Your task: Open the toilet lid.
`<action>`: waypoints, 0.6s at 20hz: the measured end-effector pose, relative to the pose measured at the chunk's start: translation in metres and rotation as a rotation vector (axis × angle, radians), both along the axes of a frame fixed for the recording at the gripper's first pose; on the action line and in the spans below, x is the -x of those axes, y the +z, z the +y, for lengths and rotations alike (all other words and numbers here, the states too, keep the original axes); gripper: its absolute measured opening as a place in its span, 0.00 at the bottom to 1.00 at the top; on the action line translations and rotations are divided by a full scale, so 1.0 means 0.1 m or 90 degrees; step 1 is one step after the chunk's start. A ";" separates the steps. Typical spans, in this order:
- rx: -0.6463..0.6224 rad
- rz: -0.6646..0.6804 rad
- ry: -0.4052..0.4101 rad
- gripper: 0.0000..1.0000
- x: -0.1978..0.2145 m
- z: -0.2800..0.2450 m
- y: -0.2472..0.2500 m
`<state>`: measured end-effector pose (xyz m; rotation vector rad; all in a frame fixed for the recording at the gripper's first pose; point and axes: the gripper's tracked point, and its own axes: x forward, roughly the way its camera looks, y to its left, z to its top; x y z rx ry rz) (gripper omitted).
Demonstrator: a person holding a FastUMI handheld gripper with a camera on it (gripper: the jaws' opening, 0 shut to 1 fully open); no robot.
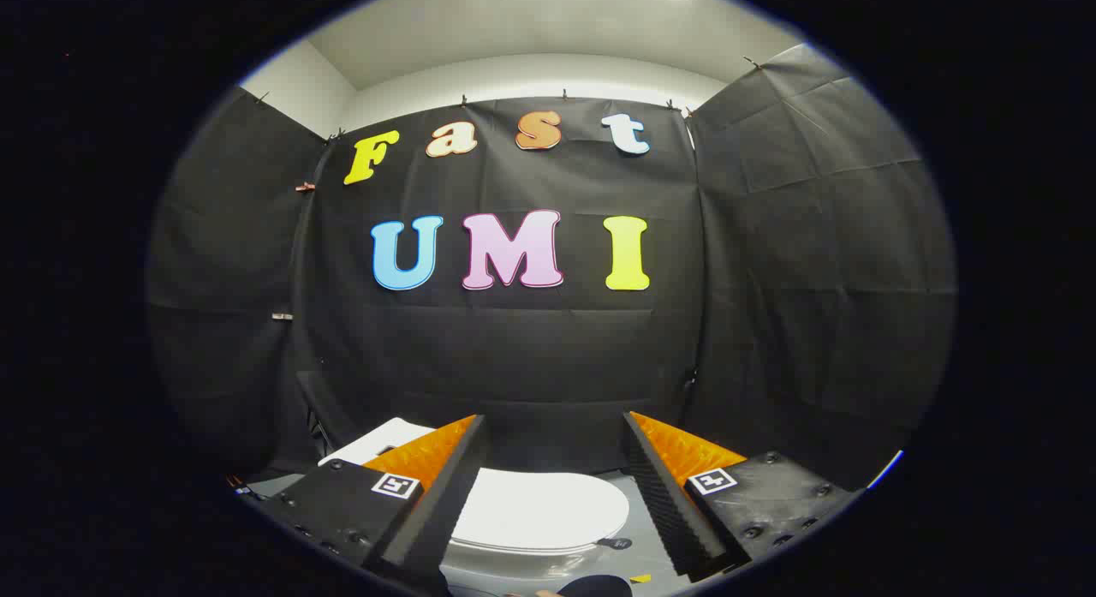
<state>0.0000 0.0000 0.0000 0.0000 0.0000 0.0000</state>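
Fingers [445, 486] of the hand-held gripper [555, 434] stand wide apart, and nothing is held between them. Their tips point forward at the black cloth wall [514, 357] of the booth.

Below and between the fingers is the toilet [514, 563]. Its white lid [539, 507] is down, lying flat and closed on the seat. The lid is oval. Its long axis seems to run from side to side across the gap between the fingers, and its rounded end points toward the right finger. The left part of the lid is hidden behind the left finger. The fingers are above the lid and do not touch it.

Behind the left finger, a white tank [381, 438] shows partly, close to the cloth wall. The floor [638, 503] beside the toilet is grey. A small dark fitting [618, 544] sits just beside the right edge of the lid; what it is I cannot tell.
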 end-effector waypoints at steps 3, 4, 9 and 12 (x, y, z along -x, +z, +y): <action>-0.001 0.003 -0.003 0.98 0.00 0.00 -0.01; -0.001 0.005 -0.005 0.98 0.00 0.00 -0.01; 0.003 0.007 -0.011 0.98 0.01 -0.01 0.00; 0.003 0.004 -0.015 0.98 0.00 -0.02 0.01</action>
